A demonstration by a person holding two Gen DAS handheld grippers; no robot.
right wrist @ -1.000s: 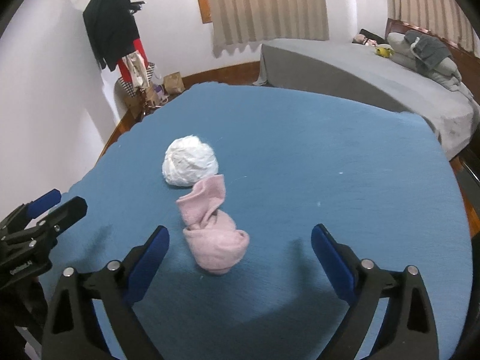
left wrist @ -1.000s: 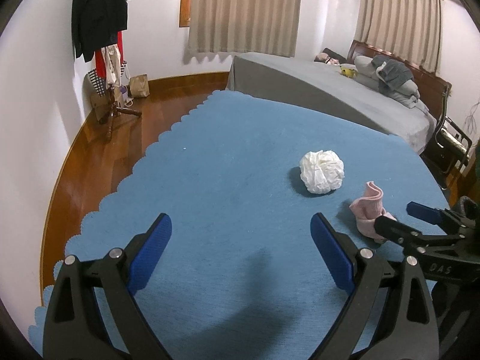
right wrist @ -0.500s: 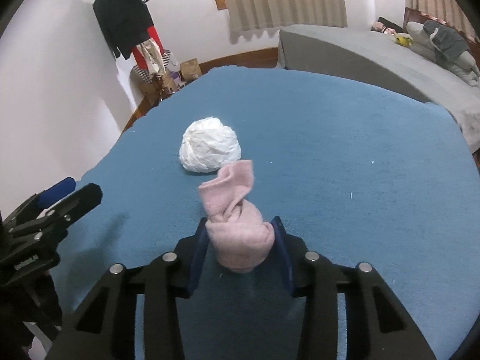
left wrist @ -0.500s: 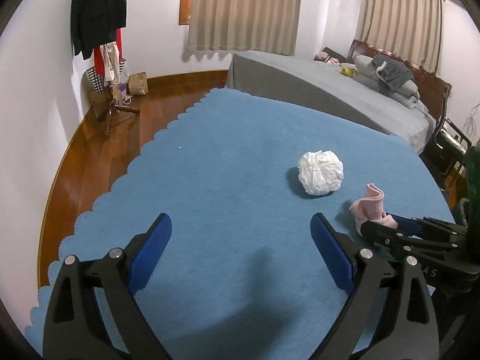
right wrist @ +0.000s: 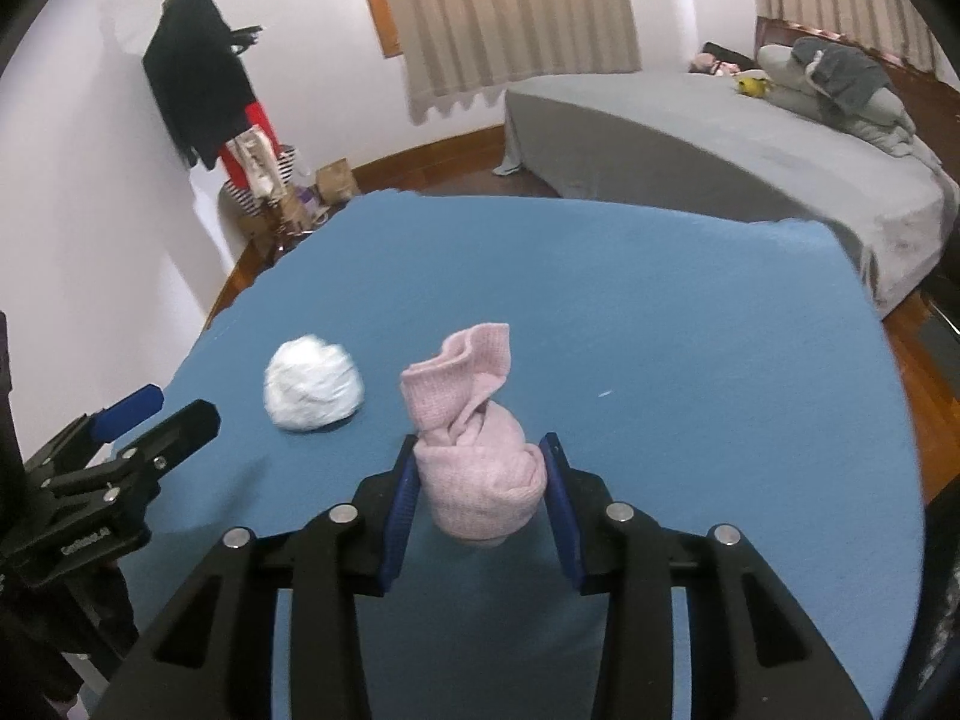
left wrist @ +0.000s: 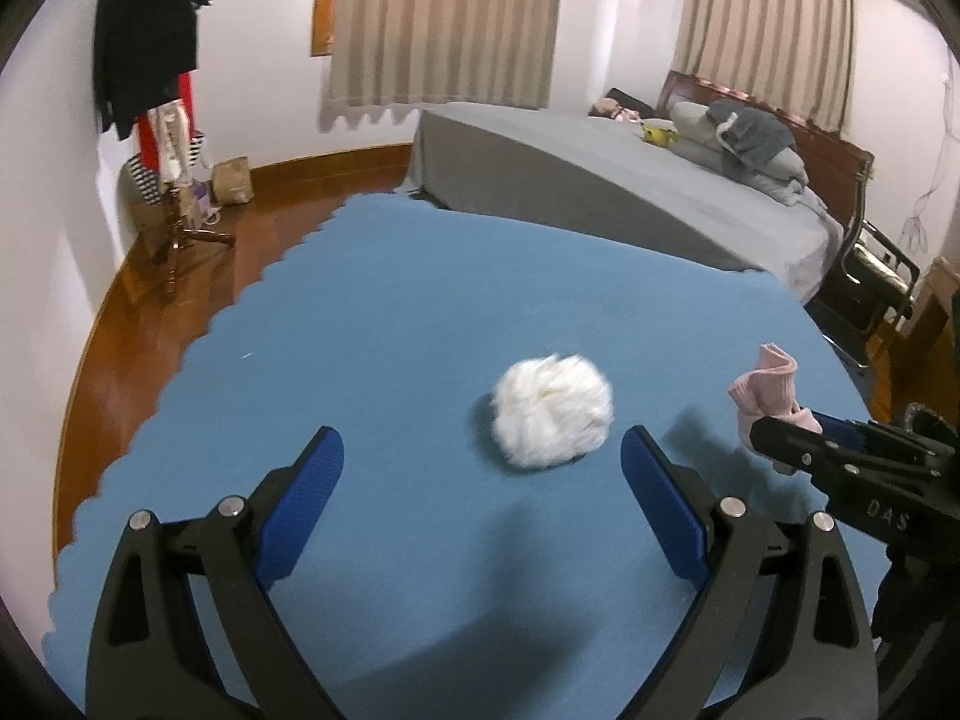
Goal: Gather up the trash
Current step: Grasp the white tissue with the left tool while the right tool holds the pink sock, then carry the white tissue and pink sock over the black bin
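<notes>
Pink sock (right wrist: 477, 456) is rolled into a bundle and clamped between our right gripper (right wrist: 480, 483) fingers (right wrist: 399, 495), which have just closed in on it from wide open. Both blue pads press on its sides and the loose cuff sticks up above them. It looks lifted just clear of the blue surface (right wrist: 690, 360), with a shadow underneath, but we can't tell for sure whether it's touching.

White crumpled paper ball (right wrist: 313, 384) sits on the surface just left of the sock in the right wrist view, apart from it and blurred.

In the left wrist view, our left gripper (left wrist: 483, 486) has its fingers (left wrist: 303, 501) spread wide with nothing between them, above the surface. The paper ball (left wrist: 552, 411) lies just ahead of them, nearer the right finger and not touching either one. The right gripper (left wrist: 840, 456) enters from the right edge with the sock (left wrist: 768, 399) poking out ahead of it.

The left gripper (right wrist: 129, 414) shows at the left edge of the right wrist view, near the paper ball.

Background: a grey bed (left wrist: 630, 192) sits past the far edge of the surface with pillows and a grey garment heaped at its head, beige curtains (left wrist: 444, 18) hang behind it, and a coat rack (left wrist: 162, 78) with dark clothes stands on the wooden floor (left wrist: 180, 300) by the wall.
</notes>
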